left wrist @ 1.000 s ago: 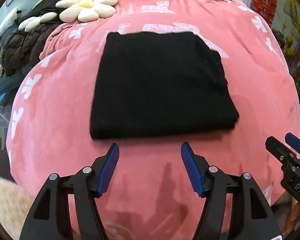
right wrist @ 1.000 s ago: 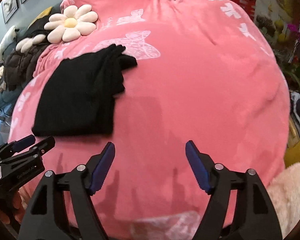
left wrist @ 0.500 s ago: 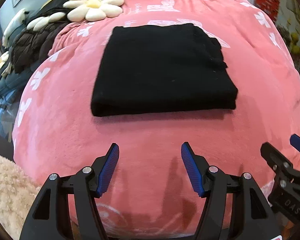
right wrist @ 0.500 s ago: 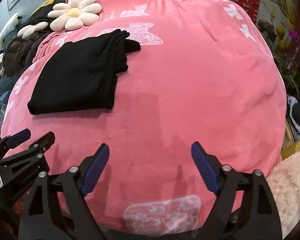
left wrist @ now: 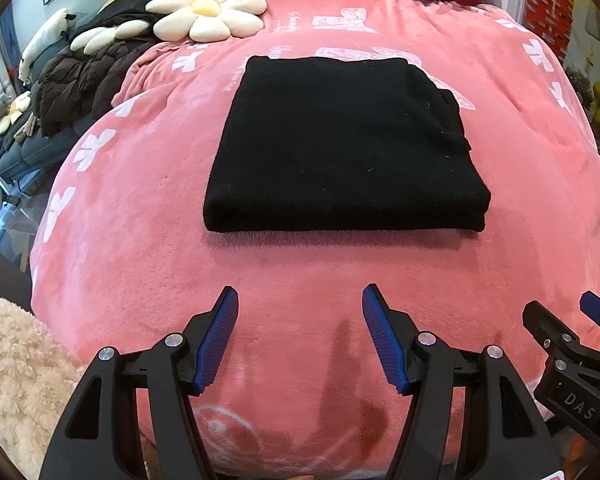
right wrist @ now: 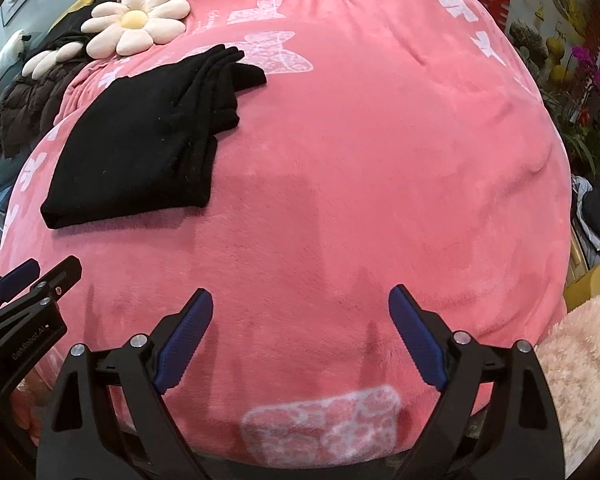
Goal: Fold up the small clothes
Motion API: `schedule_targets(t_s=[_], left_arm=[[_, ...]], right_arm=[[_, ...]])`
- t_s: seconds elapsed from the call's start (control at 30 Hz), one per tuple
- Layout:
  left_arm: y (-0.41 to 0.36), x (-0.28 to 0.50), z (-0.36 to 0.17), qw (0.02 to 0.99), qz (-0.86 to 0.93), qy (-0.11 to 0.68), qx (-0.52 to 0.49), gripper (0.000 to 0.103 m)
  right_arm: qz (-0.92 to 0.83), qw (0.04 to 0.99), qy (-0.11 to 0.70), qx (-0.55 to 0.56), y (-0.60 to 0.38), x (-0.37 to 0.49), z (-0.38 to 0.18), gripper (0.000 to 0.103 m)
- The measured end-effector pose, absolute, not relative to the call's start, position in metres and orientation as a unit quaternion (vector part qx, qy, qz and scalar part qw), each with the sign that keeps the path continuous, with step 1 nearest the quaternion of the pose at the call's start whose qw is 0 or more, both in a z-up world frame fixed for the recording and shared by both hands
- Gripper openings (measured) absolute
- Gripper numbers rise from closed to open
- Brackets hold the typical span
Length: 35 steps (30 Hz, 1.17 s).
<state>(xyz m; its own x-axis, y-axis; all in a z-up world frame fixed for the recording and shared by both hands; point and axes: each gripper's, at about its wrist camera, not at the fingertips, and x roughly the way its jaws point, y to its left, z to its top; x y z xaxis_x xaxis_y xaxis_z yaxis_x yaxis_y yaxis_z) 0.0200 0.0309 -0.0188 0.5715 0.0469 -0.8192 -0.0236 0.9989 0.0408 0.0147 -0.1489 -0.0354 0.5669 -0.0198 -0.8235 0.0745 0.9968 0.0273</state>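
Note:
A black garment (left wrist: 340,148) lies folded into a neat rectangle on the pink butterfly-print blanket (left wrist: 140,208). In the right wrist view the same garment (right wrist: 140,148) sits at the upper left, its layered edges showing on the right side. My left gripper (left wrist: 298,312) is open just in front of the garment's near edge, nothing between its fingers. My right gripper (right wrist: 300,312) is open wide over bare blanket (right wrist: 380,160), to the right of the garment. Each gripper shows at the edge of the other's view.
A daisy-shaped cushion (left wrist: 208,10) lies beyond the garment at the back left. A dark puffy jacket (left wrist: 80,80) is heaped at the left. Fluffy cream fabric (left wrist: 16,380) sits at the near left corner, and again at the right (right wrist: 580,380). Flowers (right wrist: 596,80) stand at the far right.
Both grippers have drawn back from the garment, which now lies farther up in both views. The right gripper's jaws have spread wider. The garment itself has not moved.

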Motion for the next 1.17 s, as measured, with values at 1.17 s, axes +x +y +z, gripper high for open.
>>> schedule_targets(t_s=[1.17], left_arm=[[0.026, 0.022, -0.024, 0.881, 0.025, 0.472, 0.015, 0.064]], right_arm=[[-0.024, 0.886, 0.463, 0.018, -0.147, 0.014, -0.036, 0.087]])
